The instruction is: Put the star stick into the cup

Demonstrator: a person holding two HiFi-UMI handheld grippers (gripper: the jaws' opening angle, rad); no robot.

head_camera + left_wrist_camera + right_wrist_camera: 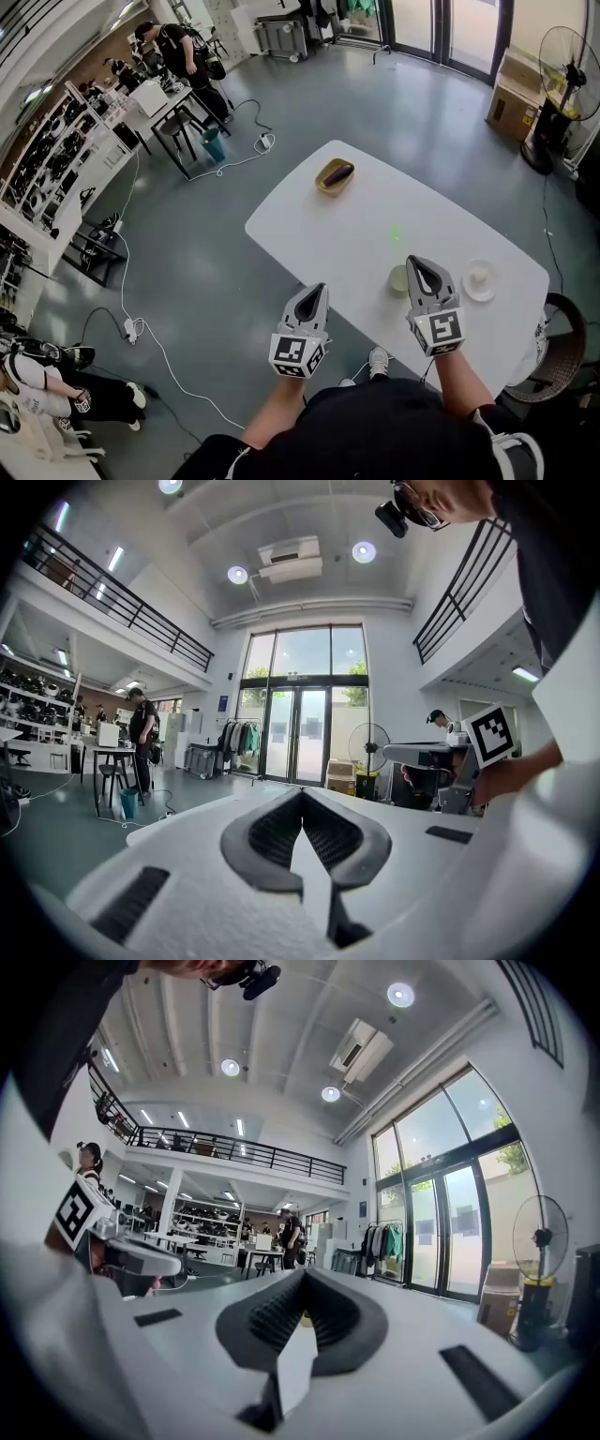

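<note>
Left claw [315,292] and right claw [417,264] are both clenched and empty at the desk's [375,202] near edge; cup [398,279] is just beside the right claw; can't pick out the star stick, maybe the pale thing on the white plate [491,292]; open the right claw, pinch it low, drop it in upright.

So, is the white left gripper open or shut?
Shut: the white left gripper has its black ribbed pads meeting at the tips, nothing between.
</note>
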